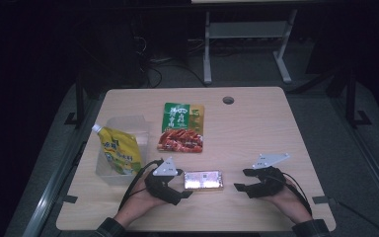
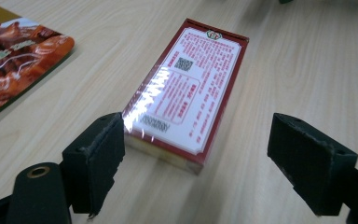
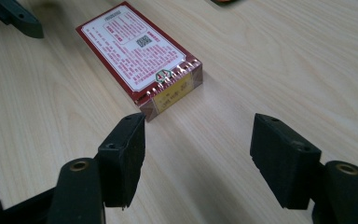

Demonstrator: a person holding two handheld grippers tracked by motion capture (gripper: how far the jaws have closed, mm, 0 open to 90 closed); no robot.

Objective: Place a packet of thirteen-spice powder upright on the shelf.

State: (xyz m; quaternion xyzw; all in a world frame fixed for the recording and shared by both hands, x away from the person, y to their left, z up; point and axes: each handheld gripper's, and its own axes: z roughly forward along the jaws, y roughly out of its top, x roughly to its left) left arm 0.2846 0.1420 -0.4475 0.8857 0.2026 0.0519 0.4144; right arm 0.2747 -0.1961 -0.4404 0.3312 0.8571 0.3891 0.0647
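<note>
box (image 1: 204,180) flat on the table (image 1: 276,128), printed back up, between both grippers so either can take an end. left gripper (image 1: 185,191) spread wide at its near end, one pad touching; right gripper (image 1: 240,186) apart, jaws wide and empty. qr code shows; small red print unreadable.

The high view was dim and slightly soft, the room beyond the table (image 1: 256,118) sunk in near-black while the tabletop caught light from above. Glare washed out the face of the shrink-wrapped box (image 1: 204,180) there. Both gripper views were brighter and sharper; glare streaked the box's wrap (image 2: 144,100), and the nearest jaw parts were slightly blurred.
</note>
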